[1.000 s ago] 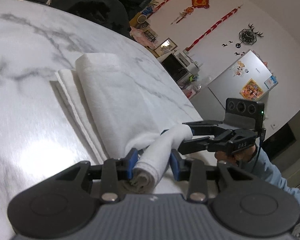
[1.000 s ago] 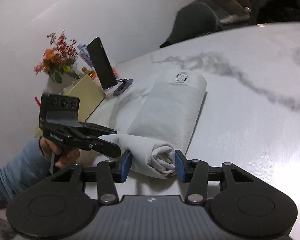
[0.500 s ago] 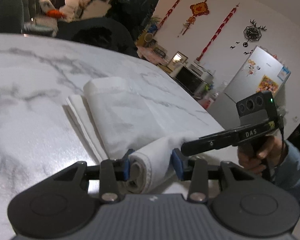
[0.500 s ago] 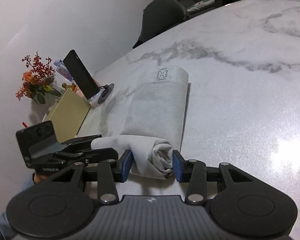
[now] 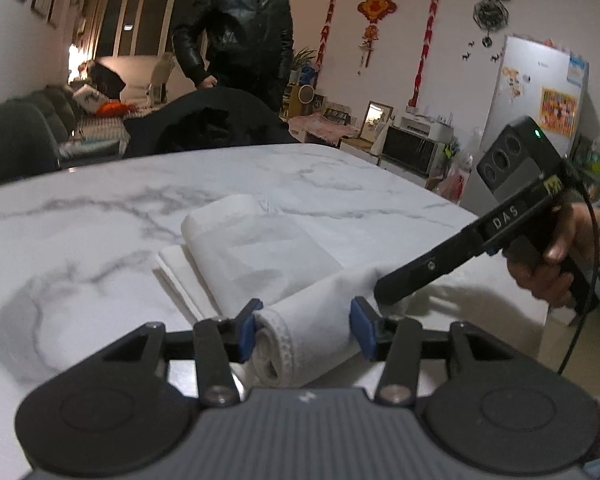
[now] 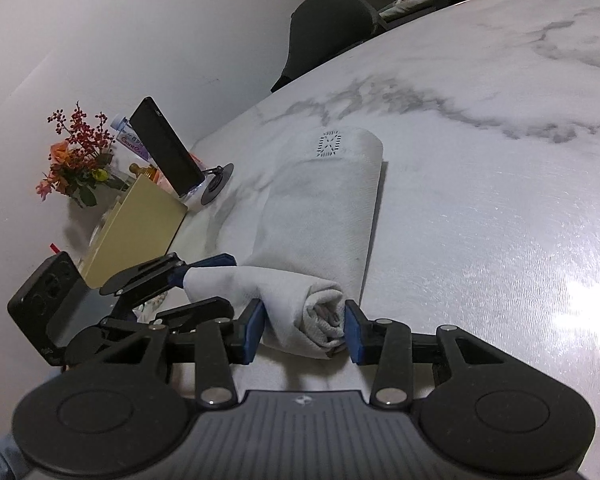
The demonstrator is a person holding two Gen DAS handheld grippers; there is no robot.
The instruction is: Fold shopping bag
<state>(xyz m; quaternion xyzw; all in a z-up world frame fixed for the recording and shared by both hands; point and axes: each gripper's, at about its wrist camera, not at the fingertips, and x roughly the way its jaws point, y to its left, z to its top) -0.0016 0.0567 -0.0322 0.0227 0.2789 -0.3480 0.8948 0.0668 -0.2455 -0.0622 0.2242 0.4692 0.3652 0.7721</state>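
Observation:
A white cloth shopping bag (image 5: 260,256) lies folded into a long strip on the marble table (image 5: 80,216), and its near end is rolled into a thick roll (image 6: 300,312). My left gripper (image 5: 305,333) is shut on one end of the roll, whose spiral edge shows between the blue pads. From the opposite side my right gripper (image 6: 304,328) is shut on the other end. In the left wrist view the right gripper (image 5: 384,294) enters from the right, held by a hand (image 5: 556,264). The left gripper (image 6: 226,282) shows at the left of the right wrist view.
A person in a black jacket (image 5: 236,36) stands behind a dark chair (image 5: 212,128) at the table's far side. A phone on a stand (image 6: 168,152), a yellow box (image 6: 136,232) and flowers (image 6: 76,152) crowd the table's left edge. Another chair (image 6: 332,20) stands beyond.
Both grippers have turned with the roll still held between them. The left wrist view has tilted up to show the room, and the right gripper's handle has risen.

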